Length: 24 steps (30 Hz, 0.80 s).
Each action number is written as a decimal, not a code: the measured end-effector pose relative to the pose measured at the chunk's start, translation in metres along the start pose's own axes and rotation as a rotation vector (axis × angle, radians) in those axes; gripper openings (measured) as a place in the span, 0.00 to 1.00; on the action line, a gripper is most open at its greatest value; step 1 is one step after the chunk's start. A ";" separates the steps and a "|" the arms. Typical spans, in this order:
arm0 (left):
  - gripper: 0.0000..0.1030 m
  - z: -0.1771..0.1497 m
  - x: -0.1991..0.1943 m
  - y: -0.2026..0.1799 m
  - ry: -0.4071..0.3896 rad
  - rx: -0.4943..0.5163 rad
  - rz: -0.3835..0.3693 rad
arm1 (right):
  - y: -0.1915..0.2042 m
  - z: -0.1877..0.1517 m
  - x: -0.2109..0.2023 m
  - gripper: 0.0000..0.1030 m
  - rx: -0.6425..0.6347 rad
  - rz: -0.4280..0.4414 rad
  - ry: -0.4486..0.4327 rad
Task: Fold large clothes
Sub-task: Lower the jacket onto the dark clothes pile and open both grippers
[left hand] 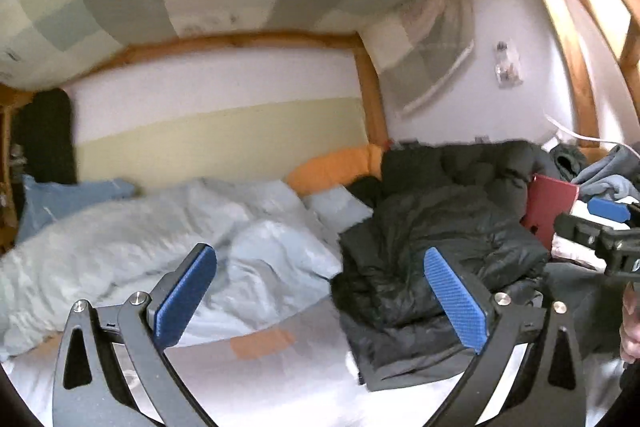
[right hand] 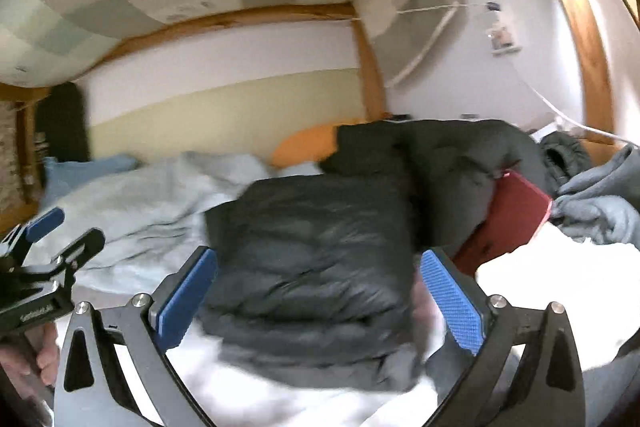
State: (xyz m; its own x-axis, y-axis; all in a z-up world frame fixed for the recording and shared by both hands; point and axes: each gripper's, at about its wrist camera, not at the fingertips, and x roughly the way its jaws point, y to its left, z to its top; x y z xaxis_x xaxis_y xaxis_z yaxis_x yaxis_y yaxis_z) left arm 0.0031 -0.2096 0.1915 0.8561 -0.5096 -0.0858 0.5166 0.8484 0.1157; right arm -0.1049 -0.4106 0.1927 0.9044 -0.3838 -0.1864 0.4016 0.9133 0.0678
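A dark padded jacket [left hand: 432, 227] lies bunched in a thick fold on the bed, blurred in the right wrist view. My left gripper [left hand: 318, 253] stands open to the left of it, over the pale duvet and the jacket's left edge, with nothing pressed between its blue pads. My right gripper [right hand: 319, 257] is open too, its fingers wide on either side of the jacket [right hand: 312, 239] without pressing on it. Each gripper shows at the edge of the other's view: the right gripper [left hand: 592, 221] and the left gripper [right hand: 66, 233], each with a hand below it.
A light blue duvet [left hand: 160, 227] fills the bed's left side, with an orange pillow [left hand: 332, 171] behind it. A red flat case [right hand: 508, 223] leans against the jacket's right side. Grey clothes [right hand: 600, 203] lie at the far right. A wooden bedpost [left hand: 370, 95] and the wall bound the back.
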 end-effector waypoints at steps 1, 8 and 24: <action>1.00 -0.005 -0.015 0.004 -0.032 0.001 0.012 | 0.003 -0.006 -0.007 1.00 -0.016 -0.008 -0.012; 1.00 -0.060 -0.063 0.012 -0.142 -0.014 0.080 | 0.051 -0.077 -0.025 1.00 -0.146 -0.082 0.011; 1.00 -0.165 0.014 0.032 0.050 0.022 0.255 | 0.058 -0.163 0.041 0.99 -0.096 -0.164 0.044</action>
State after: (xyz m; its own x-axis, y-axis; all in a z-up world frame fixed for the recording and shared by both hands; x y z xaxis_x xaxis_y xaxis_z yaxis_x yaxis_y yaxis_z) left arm 0.0288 -0.1661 0.0306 0.9572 -0.2718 -0.0994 0.2851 0.9449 0.1612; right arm -0.0684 -0.3512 0.0294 0.8201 -0.5241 -0.2298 0.5255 0.8487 -0.0602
